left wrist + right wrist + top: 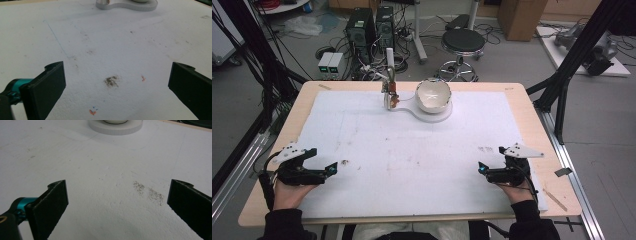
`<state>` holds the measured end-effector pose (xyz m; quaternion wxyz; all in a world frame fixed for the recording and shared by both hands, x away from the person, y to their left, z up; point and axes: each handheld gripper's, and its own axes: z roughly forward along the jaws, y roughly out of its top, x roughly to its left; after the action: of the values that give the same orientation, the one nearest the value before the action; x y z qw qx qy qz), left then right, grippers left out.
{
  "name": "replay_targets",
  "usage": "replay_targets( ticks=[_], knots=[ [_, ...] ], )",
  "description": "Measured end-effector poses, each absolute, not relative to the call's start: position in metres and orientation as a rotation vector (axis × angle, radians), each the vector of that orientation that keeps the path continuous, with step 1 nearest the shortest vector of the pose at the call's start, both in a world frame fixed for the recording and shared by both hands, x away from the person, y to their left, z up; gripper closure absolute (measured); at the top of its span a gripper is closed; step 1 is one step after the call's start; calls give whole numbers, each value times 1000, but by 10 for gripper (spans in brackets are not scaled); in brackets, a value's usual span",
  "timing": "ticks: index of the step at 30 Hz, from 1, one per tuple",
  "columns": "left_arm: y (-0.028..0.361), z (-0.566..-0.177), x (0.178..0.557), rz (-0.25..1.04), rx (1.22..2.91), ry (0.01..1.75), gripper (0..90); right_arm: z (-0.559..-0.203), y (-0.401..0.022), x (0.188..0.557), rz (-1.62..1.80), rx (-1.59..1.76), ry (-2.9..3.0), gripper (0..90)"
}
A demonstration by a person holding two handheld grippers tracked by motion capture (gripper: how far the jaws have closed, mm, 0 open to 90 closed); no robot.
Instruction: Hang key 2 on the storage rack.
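A white bowl [433,95] sits on a white keyhole-shaped base [432,116] at the back middle of the table. A small stand [390,85] with a metal post rises from the base's left end. My left gripper [324,161] rests near the table's front left, open, nothing between its jaws. My right gripper [491,161] lies at the front right, open and empty too. The left gripper view has the base's edge [125,5] at the top, far beyond the jaws. In the right gripper view the base's round rim [115,128] sits at the top.
A white foam sheet [412,155] covers most of the wooden table [532,115]. It carries small dirt smudges [111,81] and speckles [150,192]. Beyond the table stand a stool [462,42], computer towers [362,27] and cables. Black frame bars [572,65] flank both sides.
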<state>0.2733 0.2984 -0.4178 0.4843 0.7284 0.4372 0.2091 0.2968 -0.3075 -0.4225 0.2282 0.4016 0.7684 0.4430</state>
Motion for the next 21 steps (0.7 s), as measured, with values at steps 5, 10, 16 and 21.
replay_targets(
  ticks=[5, 10, 16, 21],
  knots=[
    [299, -420, 272, 505, 1769, 1063, 17, -423, -308, 296, 1219, 1111, 2115, 25],
    [297, -421, 271, 504, 1777, 1050, 17, -423, -308, 296, 1219, 1110, 2116, 25],
    [299, -422, 266, 506, 1768, 1051, 17, -423, -307, 296, 1219, 1102, 2122, 25],
    [301, -423, 263, 508, 1770, 1055, 17, -424, -305, 297, 1217, 1094, 2127, 25]
  ],
)
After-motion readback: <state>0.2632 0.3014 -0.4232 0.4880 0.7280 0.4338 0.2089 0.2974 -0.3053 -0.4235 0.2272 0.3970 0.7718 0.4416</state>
